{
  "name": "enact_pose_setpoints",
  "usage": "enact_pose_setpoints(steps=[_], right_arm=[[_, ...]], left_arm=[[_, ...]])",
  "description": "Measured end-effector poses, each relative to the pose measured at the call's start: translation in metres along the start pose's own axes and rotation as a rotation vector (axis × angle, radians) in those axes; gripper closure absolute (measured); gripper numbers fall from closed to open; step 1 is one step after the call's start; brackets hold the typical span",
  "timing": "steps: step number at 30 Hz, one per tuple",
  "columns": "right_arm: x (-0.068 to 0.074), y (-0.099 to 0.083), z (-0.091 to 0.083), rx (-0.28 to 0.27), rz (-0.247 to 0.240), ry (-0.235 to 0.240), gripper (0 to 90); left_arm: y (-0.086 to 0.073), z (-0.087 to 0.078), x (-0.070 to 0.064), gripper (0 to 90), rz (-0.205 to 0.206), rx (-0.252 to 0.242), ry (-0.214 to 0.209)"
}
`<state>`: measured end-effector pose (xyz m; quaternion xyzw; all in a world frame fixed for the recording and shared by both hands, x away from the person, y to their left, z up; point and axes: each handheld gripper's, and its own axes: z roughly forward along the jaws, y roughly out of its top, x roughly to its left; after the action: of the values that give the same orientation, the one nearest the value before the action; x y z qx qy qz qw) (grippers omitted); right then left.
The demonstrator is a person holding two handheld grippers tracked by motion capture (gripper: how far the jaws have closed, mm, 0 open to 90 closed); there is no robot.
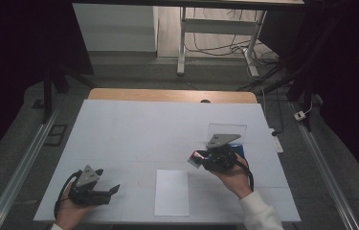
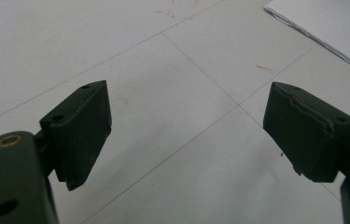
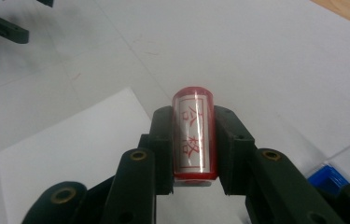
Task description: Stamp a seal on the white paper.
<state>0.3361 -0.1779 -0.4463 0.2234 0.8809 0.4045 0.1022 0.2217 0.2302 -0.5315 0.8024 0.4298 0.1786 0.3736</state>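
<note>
Stamp: a red-and-clear cylindrical plastic stamp (image 3: 194,135) with red characters on its side, clamped between the right gripper's jaws, held above the table's right half, near the front.
Right gripper: the black two-jaw right gripper (image 1: 199,159) is closed around the stamp, jaws pointing left; the hand in a white sleeve comes up from the front edge.
Left gripper: the black two-jaw left gripper (image 1: 115,189) sits low near the front left corner, jaws spread wide with nothing between them, pointing right.
Paper: a white rectangular sheet (image 1: 172,192) lies at the front edge, between the two grippers.
Surface: a white-covered table (image 1: 143,129) with faint seam lines and red marks; wood shows along the far edge.
Blue item: a small blue plastic thing (image 3: 327,178) lies just beside the right gripper.
Room: dim, grey floor, white desk legs and cables beyond.
</note>
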Motion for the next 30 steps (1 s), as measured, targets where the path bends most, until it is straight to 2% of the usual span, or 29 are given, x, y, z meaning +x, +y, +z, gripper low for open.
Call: enact_pose_setpoints(steps=[10,19,30], right_arm=[[0.018,0.007,0.006,0.004,-0.044,0.046,69.8],[0.028,0.01,0.012,0.0,-0.045,0.102,69.8],[0.041,0.011,0.02,0.024,-0.07,0.142,69.8]], left_arm=[[0.0,0.0,0.0,15.5,0.001,0.0,0.001],[0.0,0.0,0.0,15.5,0.0,-0.001,-0.002],[0.0,0.001,-0.001,15.4,0.002,0.002,-0.002]])
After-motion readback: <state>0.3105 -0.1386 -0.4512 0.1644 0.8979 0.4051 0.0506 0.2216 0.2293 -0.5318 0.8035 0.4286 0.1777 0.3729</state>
